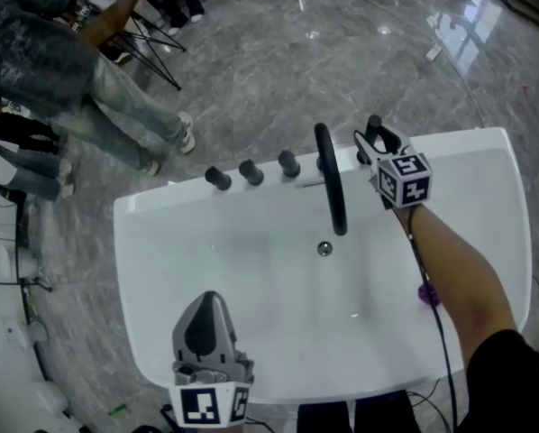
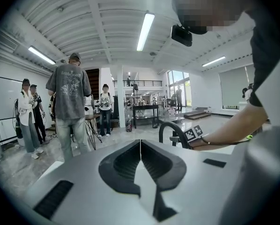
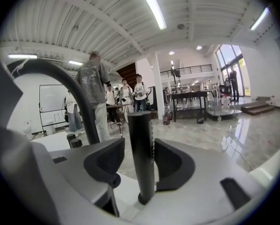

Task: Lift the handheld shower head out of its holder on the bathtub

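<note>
Shower head [image 3: 141,158]: a smooth, black, straight round stick, standing upright in its holder [image 3: 143,200] on the bathtub [image 1: 161,207] rim, just right of the spout [image 1: 334,188].
Right gripper [image 1: 376,135]: jaws apart, one on either side of the shower head. One pad looks to touch it and a sliver of gap shows at the other, so I judge there is no firm clamp yet.
Left gripper [image 1: 208,303]: jaws together and empty, at the tub's near rim, well apart from the spout.
Knobs [image 1: 251,171]: three short black cylinders in a row left of the spout.
Spout: a slim black tube arched over the basin.
Bathtub: glossy white and hard, with rounded corners.
Risk, slip: the handle is smooth and round, so a loose squeeze could let it slide or twist on the pull.
Risk, jam: a tilted lift may bind it in the holder.
Risk, knock: the spout stands close, and a sideways swing could strike it.
</note>
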Available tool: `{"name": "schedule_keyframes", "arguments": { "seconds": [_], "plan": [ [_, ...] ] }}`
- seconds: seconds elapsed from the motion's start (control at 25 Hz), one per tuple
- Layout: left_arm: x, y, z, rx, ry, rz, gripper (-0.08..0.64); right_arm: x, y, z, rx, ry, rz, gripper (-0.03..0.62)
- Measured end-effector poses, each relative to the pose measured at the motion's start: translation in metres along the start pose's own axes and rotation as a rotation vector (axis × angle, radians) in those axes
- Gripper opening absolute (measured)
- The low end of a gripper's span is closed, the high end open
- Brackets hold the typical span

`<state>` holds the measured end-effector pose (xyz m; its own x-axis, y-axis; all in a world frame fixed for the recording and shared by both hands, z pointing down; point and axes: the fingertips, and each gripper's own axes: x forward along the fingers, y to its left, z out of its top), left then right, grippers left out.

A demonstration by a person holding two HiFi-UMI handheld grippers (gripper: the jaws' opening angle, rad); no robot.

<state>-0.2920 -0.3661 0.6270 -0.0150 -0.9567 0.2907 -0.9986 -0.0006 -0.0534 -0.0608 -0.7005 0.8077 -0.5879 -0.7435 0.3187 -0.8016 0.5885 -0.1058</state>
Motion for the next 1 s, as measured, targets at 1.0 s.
{"name": "schedule_keyframes", "arguments": {
  "seconds": [1.0],
  "plan": [
    [-0.009, 0.008, 0.020, -0.034, -0.037, 0.032, 0.015, -0.016, 0.007, 0.043, -0.082, -0.040, -0.048, 0.143]
  ]
}}
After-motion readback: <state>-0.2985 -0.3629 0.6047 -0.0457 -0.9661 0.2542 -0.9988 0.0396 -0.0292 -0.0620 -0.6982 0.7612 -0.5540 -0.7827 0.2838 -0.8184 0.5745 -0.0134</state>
